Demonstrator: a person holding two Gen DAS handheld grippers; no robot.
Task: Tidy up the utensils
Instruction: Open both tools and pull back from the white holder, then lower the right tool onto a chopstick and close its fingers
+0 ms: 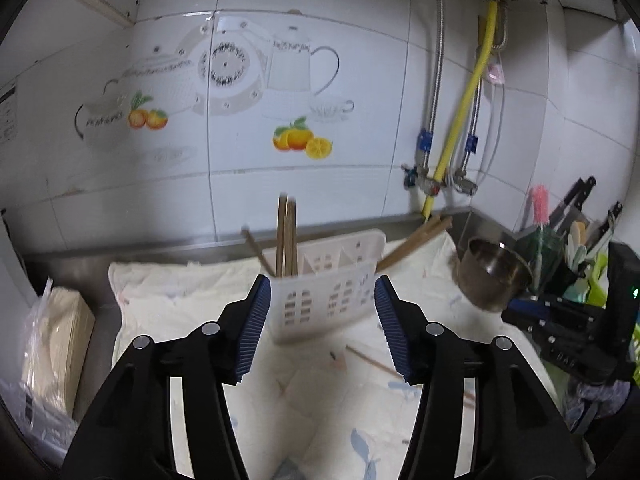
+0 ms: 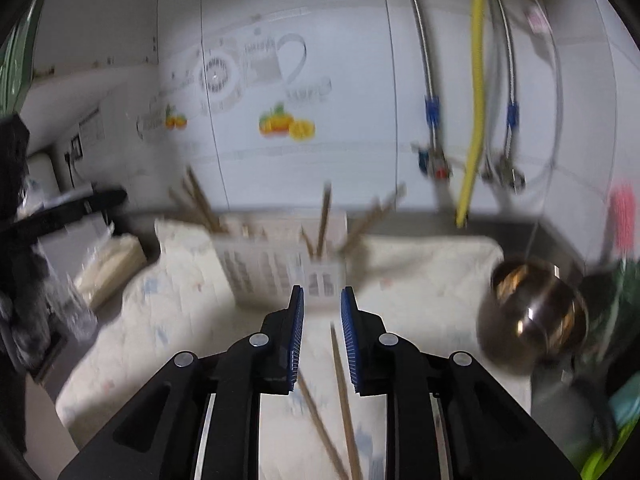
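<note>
Both wrist views face the white tiled wall point(image 1: 304, 168) from low and near; shared: white slotted plastic caddy point(image 1: 320, 300) point(image 2: 276, 268) (right view blurred).

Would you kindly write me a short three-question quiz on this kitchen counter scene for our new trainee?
1. True or false: the left hand-held gripper holds a chopstick.
2. What stands upright in the white basket?
3. Where do the loose chopsticks lie? A) inside the steel pot B) on the cloth below the right hand-held gripper C) on the tissue pack

Key: 1 false, it is open and empty; 2 chopsticks; 3 B.
</note>
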